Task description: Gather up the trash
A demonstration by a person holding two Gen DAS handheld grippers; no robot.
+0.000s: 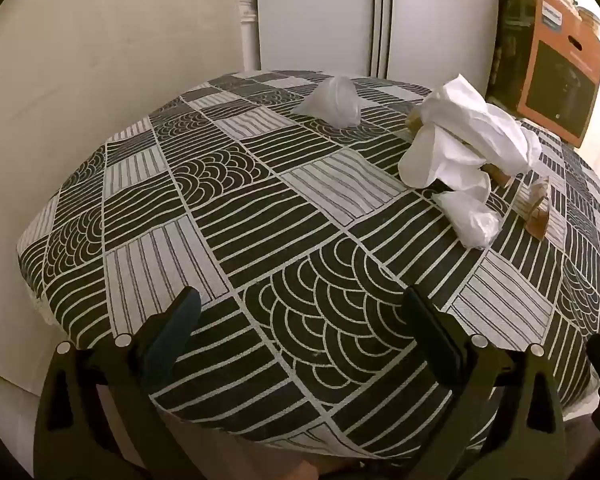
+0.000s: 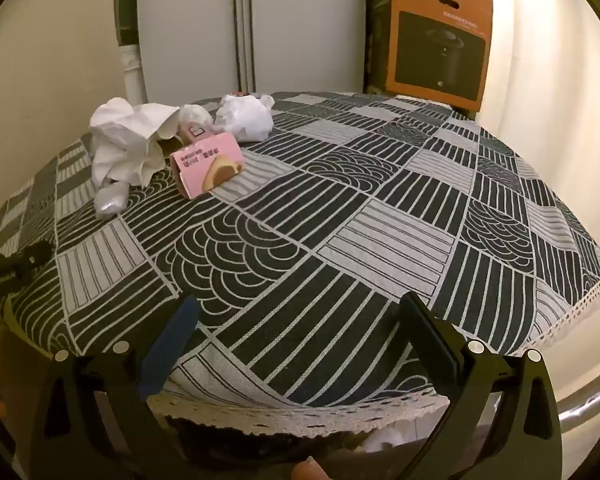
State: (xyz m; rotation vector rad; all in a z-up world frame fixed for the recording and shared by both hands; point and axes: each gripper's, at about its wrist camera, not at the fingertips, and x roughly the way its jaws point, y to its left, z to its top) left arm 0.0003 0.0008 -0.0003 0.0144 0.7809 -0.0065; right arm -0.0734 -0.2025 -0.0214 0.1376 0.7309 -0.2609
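I have both grippers hanging over the near edge of the table (image 2: 540, 216), and neither has hold of anything: the left gripper (image 1: 300, 312) and the right gripper (image 2: 300, 316) each stand with jaws wide apart, only cloth between them.

The trash sits toward the far side. A big crumpled paper (image 1: 460, 140) lies loosely heaped; just in front of it, touching, is a small plastic wrapper (image 1: 472, 220). A pink carton (image 2: 208, 168) rests beside the paper, partly tucked against it. Farther back are a second paper wad (image 2: 246, 118) and a small clear bag (image 1: 334, 100), set apart from the heap.

I judge all of it light and soft. The paper should crush under the jaws, so I would pinch a thick fold near its middle, not a loose flap that might tear or slip out. The wrapper and bag look slick; a bunched part gives the best hold. The carton seems stiffer, best taken across its narrow faces, though it may buckle.

The tablecloth (image 1: 260, 216) is woven, patterned black and white, lace-edged; a low pinch could snag it. Behind stand a fridge (image 2: 252, 20) and an orange box (image 2: 440, 36).
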